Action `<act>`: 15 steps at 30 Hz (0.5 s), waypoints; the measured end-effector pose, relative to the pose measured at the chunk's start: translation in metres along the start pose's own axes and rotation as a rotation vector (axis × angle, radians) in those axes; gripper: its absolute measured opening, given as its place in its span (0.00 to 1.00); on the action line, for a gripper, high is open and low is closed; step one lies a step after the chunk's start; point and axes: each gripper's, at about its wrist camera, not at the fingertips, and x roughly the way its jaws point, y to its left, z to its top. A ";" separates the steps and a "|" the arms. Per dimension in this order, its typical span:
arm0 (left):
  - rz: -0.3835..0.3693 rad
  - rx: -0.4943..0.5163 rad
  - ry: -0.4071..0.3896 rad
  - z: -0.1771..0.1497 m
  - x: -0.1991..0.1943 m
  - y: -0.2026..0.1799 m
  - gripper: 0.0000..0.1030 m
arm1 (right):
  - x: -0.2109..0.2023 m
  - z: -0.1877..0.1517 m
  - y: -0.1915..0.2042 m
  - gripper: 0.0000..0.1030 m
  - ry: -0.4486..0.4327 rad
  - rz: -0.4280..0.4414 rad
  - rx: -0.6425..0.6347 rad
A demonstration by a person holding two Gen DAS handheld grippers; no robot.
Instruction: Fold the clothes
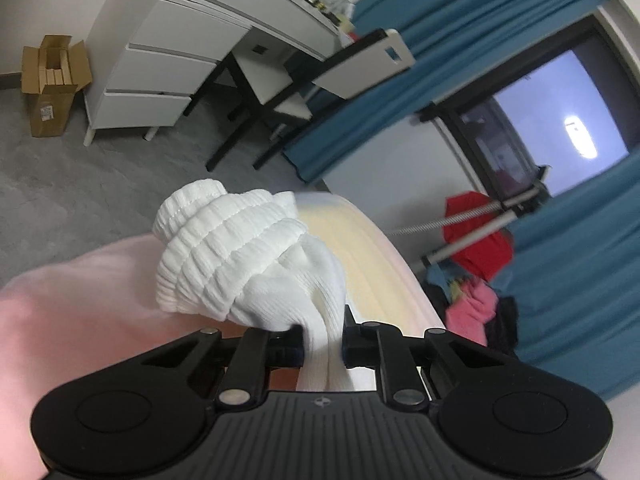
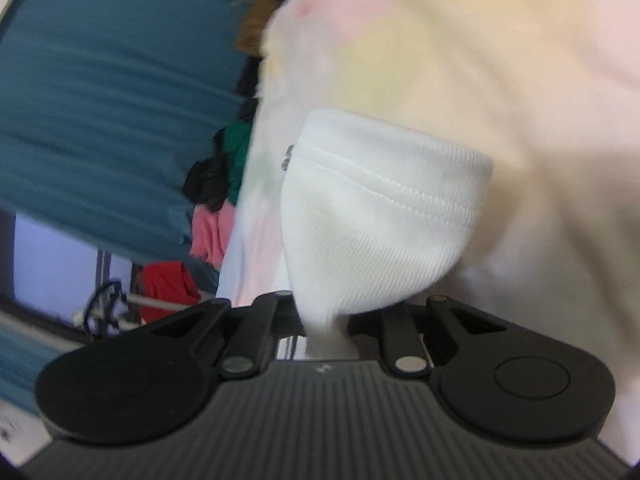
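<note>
in the left wrist view we saw the left gripper (image 1: 323,340) with its jaws clamped on a bunched white garment (image 1: 248,264), whose ribbed, gathered band bulged up just ahead of the jaws. the cloth hung above a pink and pale yellow bed cover (image 1: 80,300). farther off stood a white drawer unit (image 1: 152,76), a white chair (image 1: 304,76) on dark legs, an open cardboard box (image 1: 52,80) on the grey floor, teal curtains (image 1: 560,264) and a heap of red and pink clothes (image 1: 476,272). in the right wrist view the right gripper (image 2: 325,324) had its jaws pinched on a stitched hem of the same white garment (image 2: 380,208), held close against the pastel cover (image 2: 480,60). this view was blurred; teal curtains (image 2: 112,100) and piled clothes (image 2: 208,232) showed at the left.
</note>
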 end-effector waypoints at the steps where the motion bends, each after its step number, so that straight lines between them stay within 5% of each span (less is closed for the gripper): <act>1: -0.005 0.009 0.009 -0.006 -0.010 0.000 0.16 | -0.007 0.004 -0.009 0.15 -0.007 0.000 0.007; 12: 0.104 0.168 0.108 -0.059 -0.033 0.035 0.27 | -0.011 0.007 -0.054 0.18 -0.002 0.008 -0.007; 15: 0.105 0.233 0.100 -0.073 -0.044 0.026 0.55 | -0.011 0.007 -0.056 0.19 -0.004 0.012 -0.008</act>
